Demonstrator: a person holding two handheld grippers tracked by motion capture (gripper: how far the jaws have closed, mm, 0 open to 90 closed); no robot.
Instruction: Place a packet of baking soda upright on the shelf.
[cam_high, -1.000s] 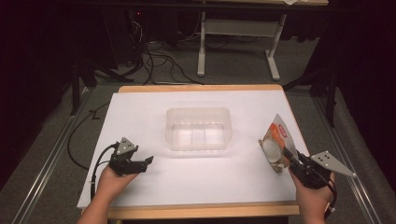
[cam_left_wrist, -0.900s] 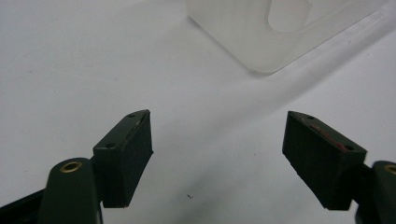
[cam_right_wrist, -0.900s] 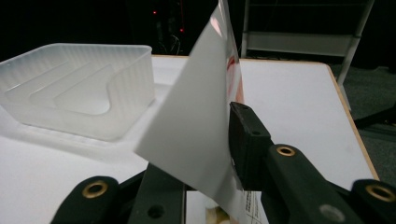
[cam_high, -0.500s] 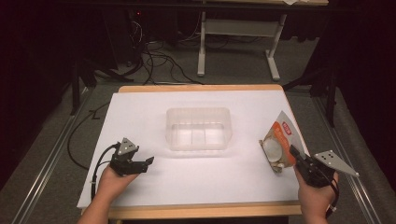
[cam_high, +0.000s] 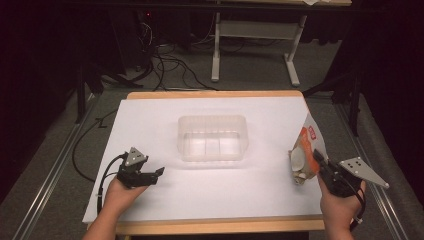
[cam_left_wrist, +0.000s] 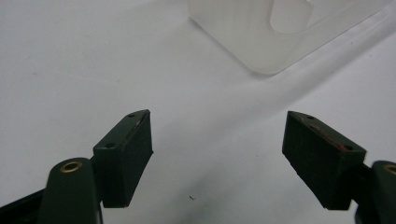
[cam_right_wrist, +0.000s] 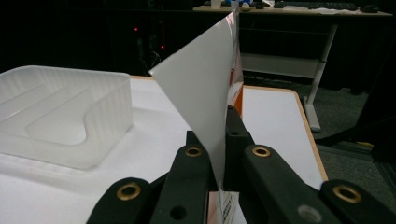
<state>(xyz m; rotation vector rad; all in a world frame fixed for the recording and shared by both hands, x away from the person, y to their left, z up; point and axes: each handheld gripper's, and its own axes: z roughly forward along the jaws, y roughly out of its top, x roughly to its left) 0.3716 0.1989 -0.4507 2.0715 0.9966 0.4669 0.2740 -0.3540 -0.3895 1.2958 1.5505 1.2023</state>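
Gripping the packet (cam_high: 306, 152) by its lower edge at the frame's lower right, my right gripper (cam_right_wrist: 218, 154) has its jaws clamped on the card so it stands clear of the table (cam_high: 150, 120). At lower left my left gripper (cam_left_wrist: 217, 154) rests with jaws spread wide on nothing, probably waiting. Farther up, mid-frame, sits the clear tray (cam_high: 213, 138), a likely destination.

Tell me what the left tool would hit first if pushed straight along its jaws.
Probably the near corner of the clear tub. The left tool is open, with bare white table before it; the tub sits slightly off to one side, so a near miss is possible.
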